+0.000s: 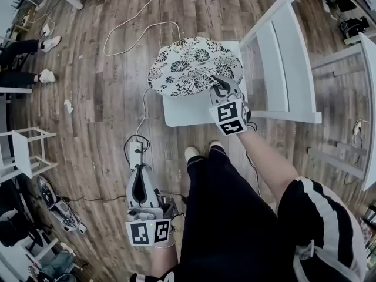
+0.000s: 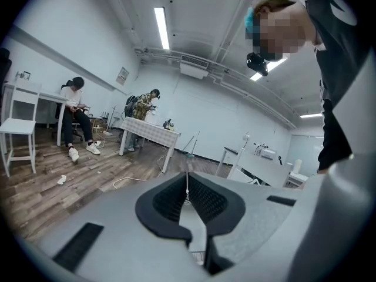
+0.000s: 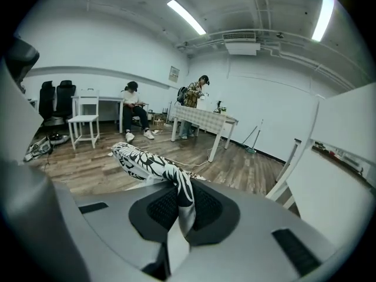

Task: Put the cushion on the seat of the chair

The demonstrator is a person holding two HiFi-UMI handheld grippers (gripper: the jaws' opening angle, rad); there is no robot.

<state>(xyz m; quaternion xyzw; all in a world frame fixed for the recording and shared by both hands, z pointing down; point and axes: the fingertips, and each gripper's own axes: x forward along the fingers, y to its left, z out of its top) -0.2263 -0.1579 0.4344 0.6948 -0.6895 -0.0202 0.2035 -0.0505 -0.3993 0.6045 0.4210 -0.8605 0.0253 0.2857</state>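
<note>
The right gripper [image 1: 218, 86] is clenching the edge of the cushion [image 1: 188, 63], which is lying on the seat [image 1: 182, 115] of the chair [image 1: 282, 51]. The left gripper [image 1: 141, 172] is hanging closed and empty, well apart from the chair.

A: Where's the cushion [image 1: 191, 66]?
B: Over the chair seat [image 1: 188, 115], covering its far part, left edge past the seat's left edge. Can't tell if it rests flat. Backrest [image 1: 282, 51] right of the seat.
A: Right gripper [image 1: 218, 87]?
B: At the cushion's near-right edge, with that edge between its jaws.
A: Left gripper [image 1: 141, 178]?
B: Lower left, over the floor [image 1: 106, 98], well apart from the seat. Power strip [image 1: 136, 155] just beyond its tip. Cable [image 1: 132, 19] on the floor behind the seat. Stool [image 1: 26, 151] far left.
</note>
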